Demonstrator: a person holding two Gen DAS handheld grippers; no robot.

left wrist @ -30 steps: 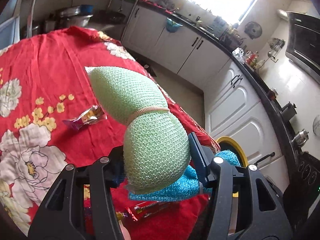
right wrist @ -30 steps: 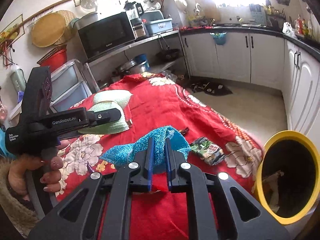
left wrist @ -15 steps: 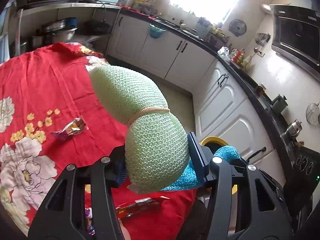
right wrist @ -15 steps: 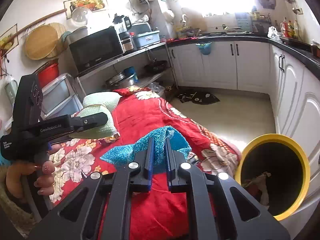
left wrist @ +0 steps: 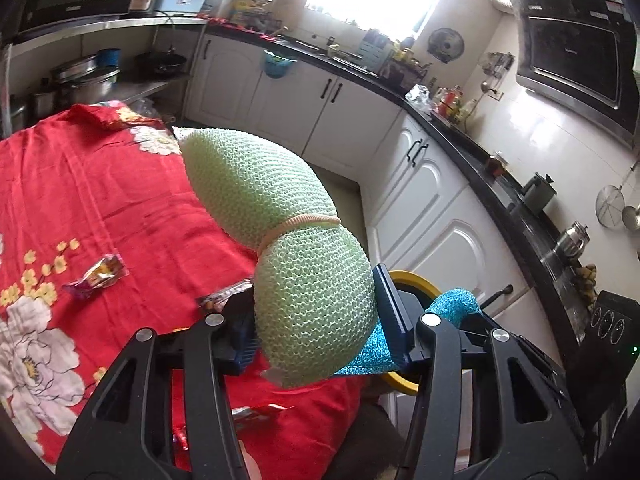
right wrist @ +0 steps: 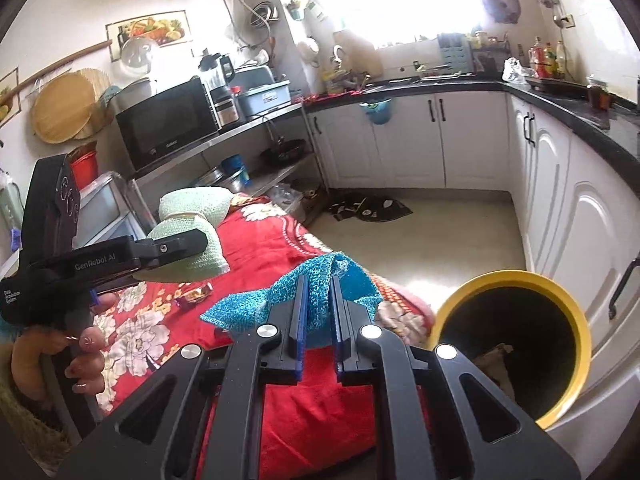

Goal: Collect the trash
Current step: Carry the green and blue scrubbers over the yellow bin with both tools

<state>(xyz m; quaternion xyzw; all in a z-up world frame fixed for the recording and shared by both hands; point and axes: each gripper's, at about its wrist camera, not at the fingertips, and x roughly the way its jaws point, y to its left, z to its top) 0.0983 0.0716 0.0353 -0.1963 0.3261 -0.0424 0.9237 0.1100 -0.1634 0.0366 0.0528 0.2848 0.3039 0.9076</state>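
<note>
Left tongs (left wrist: 316, 320) pinch a green mesh bundle (left wrist: 288, 240), right tongs (right wrist: 317, 312) a blue cloth (right wrist: 320, 288), both past the table's edge (right wrist: 384, 304).

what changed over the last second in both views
Both grippers swung off the red table toward the yellow bin, which looms nearer. The left gripper has just been closing on the green scrubber. The right gripper still pinches the blue cloth. Wrappers stay put.
</note>
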